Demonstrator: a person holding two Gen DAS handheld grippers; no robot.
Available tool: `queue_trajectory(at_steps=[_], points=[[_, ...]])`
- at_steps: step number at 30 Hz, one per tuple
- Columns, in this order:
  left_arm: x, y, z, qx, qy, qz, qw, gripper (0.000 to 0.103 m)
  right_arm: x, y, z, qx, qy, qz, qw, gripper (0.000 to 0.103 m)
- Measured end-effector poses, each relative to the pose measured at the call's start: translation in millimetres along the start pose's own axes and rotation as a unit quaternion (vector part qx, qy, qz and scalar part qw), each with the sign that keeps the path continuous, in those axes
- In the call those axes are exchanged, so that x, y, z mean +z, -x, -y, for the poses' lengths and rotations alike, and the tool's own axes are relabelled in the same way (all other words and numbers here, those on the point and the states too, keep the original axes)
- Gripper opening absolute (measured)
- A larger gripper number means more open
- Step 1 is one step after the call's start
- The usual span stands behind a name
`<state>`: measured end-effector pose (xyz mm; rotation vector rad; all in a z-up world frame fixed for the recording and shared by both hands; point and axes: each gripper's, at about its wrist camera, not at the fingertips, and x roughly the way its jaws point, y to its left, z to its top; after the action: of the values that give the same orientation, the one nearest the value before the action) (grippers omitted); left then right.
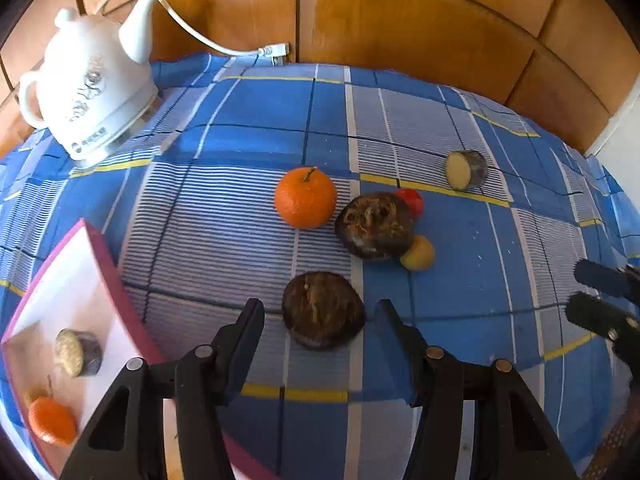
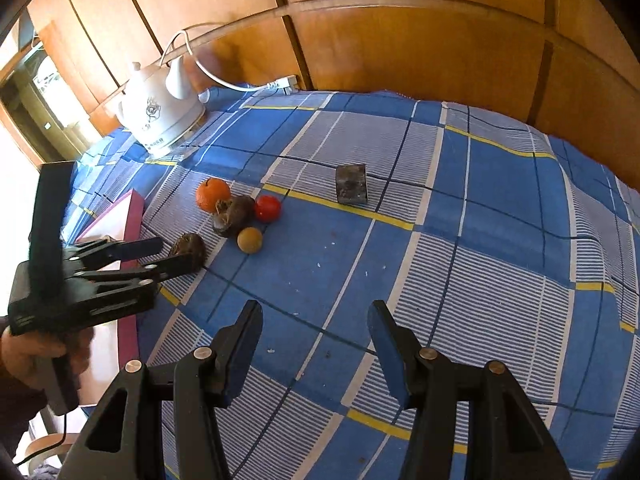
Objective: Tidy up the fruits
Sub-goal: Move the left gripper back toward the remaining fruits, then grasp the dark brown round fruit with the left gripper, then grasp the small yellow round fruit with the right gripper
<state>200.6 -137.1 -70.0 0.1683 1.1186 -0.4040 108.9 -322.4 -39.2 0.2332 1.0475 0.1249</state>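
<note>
My left gripper (image 1: 320,312) is open, its fingers on either side of a dark brown fruit (image 1: 323,310) on the blue checked cloth. Beyond it lie another dark brown fruit (image 1: 374,226), an orange (image 1: 306,198), a red fruit (image 1: 412,201), a yellow fruit (image 1: 418,253) and a cut dark piece (image 1: 466,170). A pink-edged white box (image 1: 80,300) at the left holds an orange (image 1: 52,420) and a cut piece (image 1: 78,352). My right gripper (image 2: 316,320) is open and empty over the cloth. It also shows at the right edge of the left wrist view (image 1: 592,292).
A white electric kettle (image 1: 90,88) with its cord (image 1: 208,42) stands at the back left. Wooden panels (image 1: 400,20) rise behind the table. In the right wrist view the left gripper (image 2: 160,254) and the hand holding it are at the left.
</note>
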Motion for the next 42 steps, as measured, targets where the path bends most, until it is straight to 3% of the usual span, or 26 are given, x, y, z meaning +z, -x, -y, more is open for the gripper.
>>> queue_trajectory(at_steps=[3, 9, 12, 18, 24, 35, 42], points=[[2, -15, 0, -0.004, 0.003, -0.017, 0.9998, 0.047, 0, 0, -1, -0.002, 0.003, 0.000, 1.000, 0.056], [-9, 8, 12, -0.027, -0.008, 0.028, 0.9992, 0.046, 0, -2, 0, -0.010, 0.007, -0.001, 1.000, 0.056], [-34, 33, 35, -0.046, -0.054, 0.055, 0.9960, 0.046, 0, -2, 4, -0.015, -0.001, -0.001, 1.000, 0.056], [-87, 52, 74, -0.051, -0.113, 0.083, 0.9888, 0.046, -2, -3, 11, -0.022, -0.015, -0.003, 1.000, 0.056], [-110, 35, 85, -0.041, -0.120, 0.067, 0.9897, 0.047, -4, -5, 11, -0.016, -0.013, -0.008, 1.000, 0.056], [-116, 29, 85, -0.043, -0.117, 0.092, 0.9880, 0.047, -6, -13, -7, 0.029, 0.028, -0.026, 0.999, 0.051], [-122, 32, 86, -0.043, -0.128, 0.110, 0.9848, 0.047, 17, -22, -38, 0.039, 0.093, -0.031, 0.994, 0.050]])
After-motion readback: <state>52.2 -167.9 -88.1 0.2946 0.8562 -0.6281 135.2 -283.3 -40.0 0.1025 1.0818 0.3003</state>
